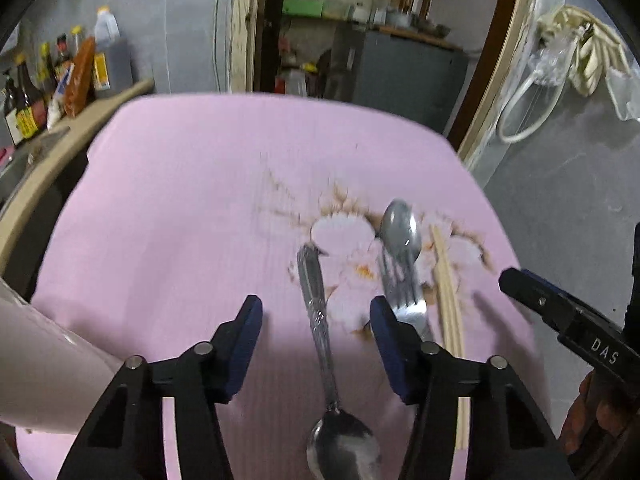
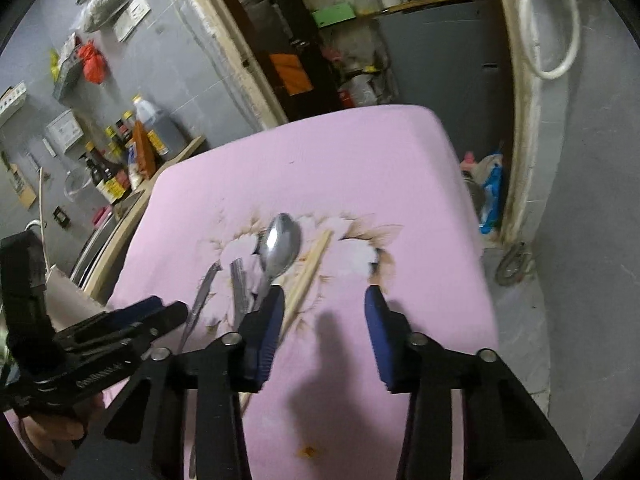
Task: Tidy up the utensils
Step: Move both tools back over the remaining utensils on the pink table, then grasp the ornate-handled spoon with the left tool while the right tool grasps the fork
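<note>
Utensils lie on a pink cloth-covered table (image 1: 180,208). In the left wrist view a metal spoon (image 1: 324,344) lies handle-away, bowl near the camera, between the fingers of my open left gripper (image 1: 316,320). To its right lie a fork (image 1: 404,292), a second spoon (image 1: 400,230) with its bowl far, and wooden chopsticks (image 1: 450,304). My right gripper (image 2: 324,308) is open and empty above the cloth, right of the chopsticks (image 2: 308,276) and the far spoon (image 2: 280,246). The left gripper (image 2: 132,320) shows at the left of the right wrist view.
A white cup-like container (image 1: 44,376) stands at the table's near left. A counter (image 1: 60,140) with sauce bottles (image 1: 24,104) runs along the left. A doorway with shelves (image 1: 352,8) is behind the table. The floor (image 2: 580,240) drops off to the right.
</note>
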Action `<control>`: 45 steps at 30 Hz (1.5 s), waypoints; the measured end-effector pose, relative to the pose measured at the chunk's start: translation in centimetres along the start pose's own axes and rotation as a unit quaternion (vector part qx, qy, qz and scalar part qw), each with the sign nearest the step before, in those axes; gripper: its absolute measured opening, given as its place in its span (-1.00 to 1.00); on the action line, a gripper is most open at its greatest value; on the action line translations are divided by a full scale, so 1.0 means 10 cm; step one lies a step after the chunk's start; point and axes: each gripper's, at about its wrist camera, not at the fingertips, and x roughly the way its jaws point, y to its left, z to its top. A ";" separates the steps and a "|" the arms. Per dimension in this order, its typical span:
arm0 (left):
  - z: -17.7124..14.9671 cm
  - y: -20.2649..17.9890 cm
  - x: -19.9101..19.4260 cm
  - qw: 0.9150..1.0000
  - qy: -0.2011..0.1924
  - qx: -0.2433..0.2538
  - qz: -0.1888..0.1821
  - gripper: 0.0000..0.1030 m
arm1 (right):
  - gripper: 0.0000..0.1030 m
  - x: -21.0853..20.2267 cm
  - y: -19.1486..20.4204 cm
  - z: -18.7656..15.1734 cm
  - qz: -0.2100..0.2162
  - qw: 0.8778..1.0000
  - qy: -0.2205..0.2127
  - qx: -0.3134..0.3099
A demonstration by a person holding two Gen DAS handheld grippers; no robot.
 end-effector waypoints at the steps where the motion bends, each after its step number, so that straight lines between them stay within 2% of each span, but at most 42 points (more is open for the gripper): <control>1: 0.00 0.01 0.03 1.000 0.007 0.001 0.000 -0.06 | -0.37 0.04 0.03 0.00 0.005 1.000 0.003 -0.006; 5: -0.06 0.03 0.17 0.999 0.040 0.005 -0.001 -0.24 | -0.47 0.17 0.14 0.02 0.036 0.999 0.020 -0.029; 13: -0.11 -0.07 0.18 0.998 0.045 0.048 0.008 -0.26 | -0.50 0.37 0.35 0.15 0.080 0.993 0.051 -0.069; 20: -0.07 -0.02 0.17 0.998 0.048 0.049 0.010 -0.53 | -0.50 0.63 0.53 0.24 0.099 0.987 0.086 -0.095; 22: -0.06 -0.01 0.18 0.997 0.052 0.049 0.009 -0.57 | -0.55 0.66 0.53 0.25 0.105 0.986 0.089 -0.096; 23: -0.05 0.00 0.18 0.997 0.055 0.047 0.008 -0.61 | -0.66 0.69 0.55 0.25 0.107 0.985 0.095 -0.095; 26: -0.01 0.06 0.18 0.997 0.063 0.035 -0.002 -0.70 | -0.82 0.69 0.53 0.23 0.110 0.984 0.101 -0.093; 30: 0.00 0.09 0.20 0.997 0.073 0.023 -0.017 -0.81 | -0.92 0.65 0.51 0.20 0.111 0.985 0.103 -0.085; 38: -0.04 0.19 0.15 0.993 0.100 -0.013 -0.060 -0.81 | -0.93 0.38 0.40 0.13 0.097 0.990 0.093 -0.052; 45: -0.15 0.14 0.04 0.989 0.127 0.001 -0.078 -0.81 | -0.93 0.16 0.25 -0.10 0.080 0.992 0.099 -0.021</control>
